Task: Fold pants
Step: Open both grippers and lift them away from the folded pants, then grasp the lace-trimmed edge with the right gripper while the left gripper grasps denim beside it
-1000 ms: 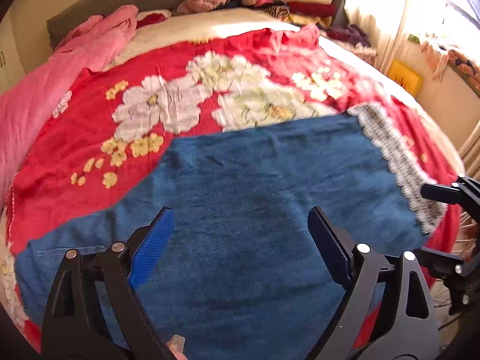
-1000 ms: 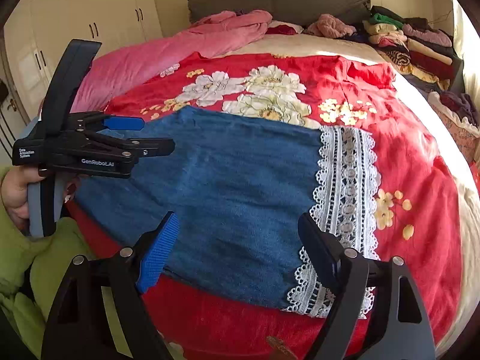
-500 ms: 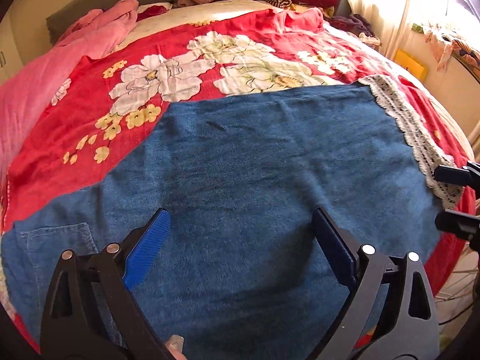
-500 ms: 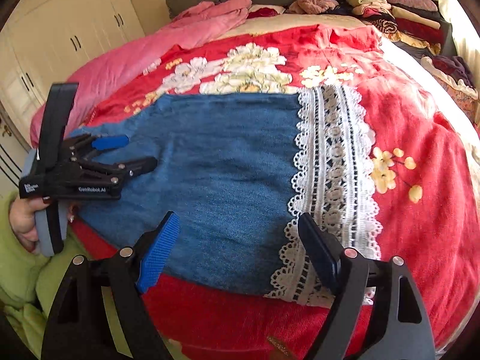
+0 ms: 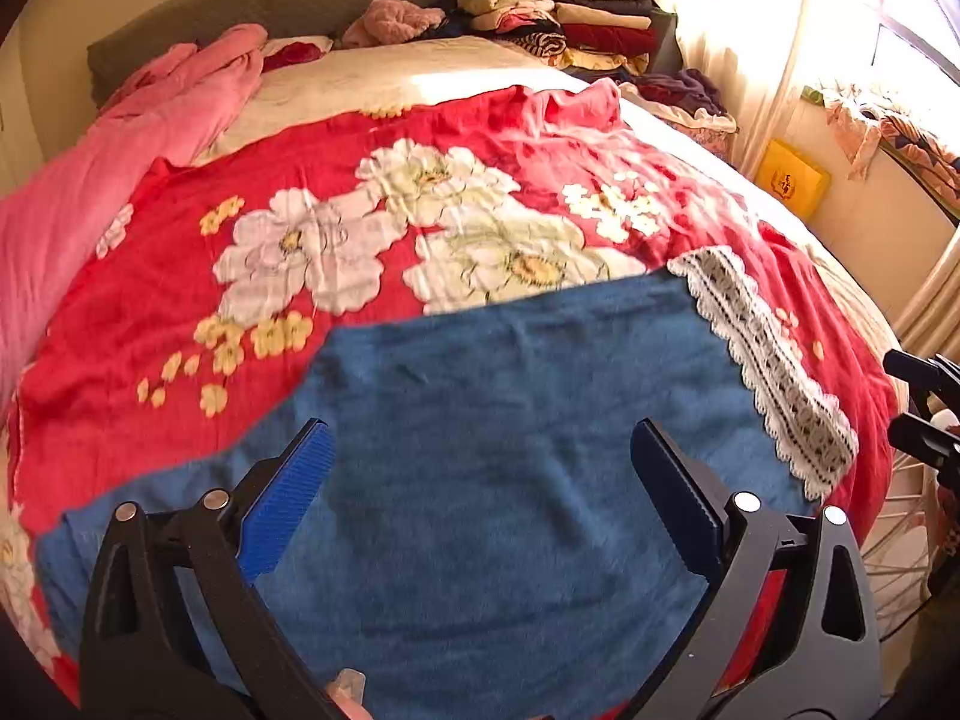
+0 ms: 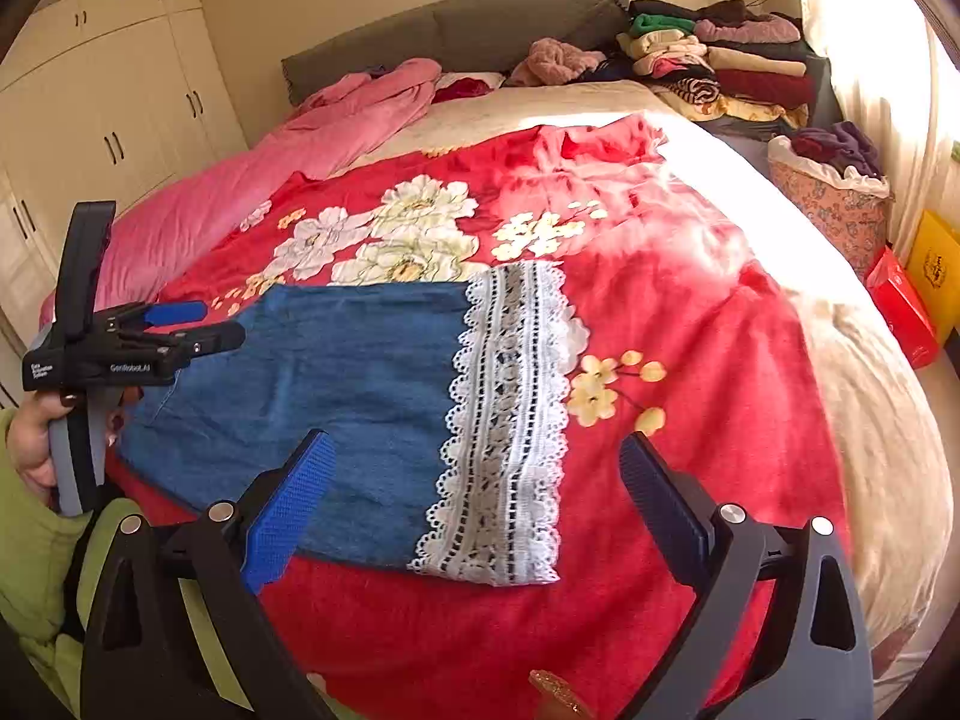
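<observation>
Several folded clothes [image 6: 720, 60] behind flat pants [image 6: 336, 396].

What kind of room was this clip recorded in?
A bedroom, most likely: a bed with a grey headboard and red floral blanket, built-in wardrobe doors, and stacked folded clothes beside the window curtain.

Pants [image 6: 336, 396] lie flat on blanket [image 6: 690, 324] at bed's near edge; lace hem [image 6: 510, 420] to their right; clothes pile [image 6: 720, 60] behind, by headboard [image 6: 468, 30].
</observation>
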`<state>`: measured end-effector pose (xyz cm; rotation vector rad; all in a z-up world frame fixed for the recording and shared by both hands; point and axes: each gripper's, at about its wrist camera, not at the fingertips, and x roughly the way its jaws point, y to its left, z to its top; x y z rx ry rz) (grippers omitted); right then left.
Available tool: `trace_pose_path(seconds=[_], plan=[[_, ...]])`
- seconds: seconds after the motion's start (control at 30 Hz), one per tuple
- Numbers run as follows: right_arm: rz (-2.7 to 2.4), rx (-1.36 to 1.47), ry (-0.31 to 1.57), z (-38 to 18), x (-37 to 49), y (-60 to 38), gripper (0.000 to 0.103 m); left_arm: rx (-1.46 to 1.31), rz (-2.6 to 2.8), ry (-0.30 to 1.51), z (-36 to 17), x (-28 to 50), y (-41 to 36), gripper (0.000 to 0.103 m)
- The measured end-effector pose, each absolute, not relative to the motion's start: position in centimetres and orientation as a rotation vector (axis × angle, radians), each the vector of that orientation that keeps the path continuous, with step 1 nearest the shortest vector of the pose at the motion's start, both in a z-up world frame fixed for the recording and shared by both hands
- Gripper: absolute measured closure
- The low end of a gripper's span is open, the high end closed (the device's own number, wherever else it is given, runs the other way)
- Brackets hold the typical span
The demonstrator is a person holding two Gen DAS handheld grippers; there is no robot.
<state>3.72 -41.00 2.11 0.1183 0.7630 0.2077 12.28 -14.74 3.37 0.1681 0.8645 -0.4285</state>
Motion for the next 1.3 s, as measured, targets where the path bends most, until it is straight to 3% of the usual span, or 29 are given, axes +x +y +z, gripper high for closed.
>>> trace_pose_path(seconds=[0.57, 1.0, 1.1, 1.13, 1.23, 1.3], plan=[[0.218, 0.149, 0.817, 0.2, 3.8, -41.6, 0.008, 0.310, -0.564, 0.826, 4.0, 16.5, -22.7, 0.010], [0.264, 0.226, 0.907, -3.4, 6.0, -40.9, 0.008, 0.331, -0.669, 0.965, -1.2, 20.6, -27.5, 0.010], [0.259, 0.267, 0.920, -4.5, 6.5, -41.2, 0.008, 0.313, -0.688, 1.001, -2.8, 20.8, -28.0, 0.023], [0.261, 0.272, 0.913, -4.5, 6.5, -41.2, 0.014, 0.307, -0.699, 1.001, -3.1, 20.6, -28.1, 0.028], [0.287, 0.278, 0.904, -4.4, 6.7, -41.2, 0.048, 0.306, -0.722, 0.985, -3.5, 20.0, -28.3, 0.043], [0.319, 0.292, 0.910, -4.5, 6.9, -40.9, 0.050, 0.297, -0.741, 0.984, -3.2, 19.7, -28.4, 0.056]])
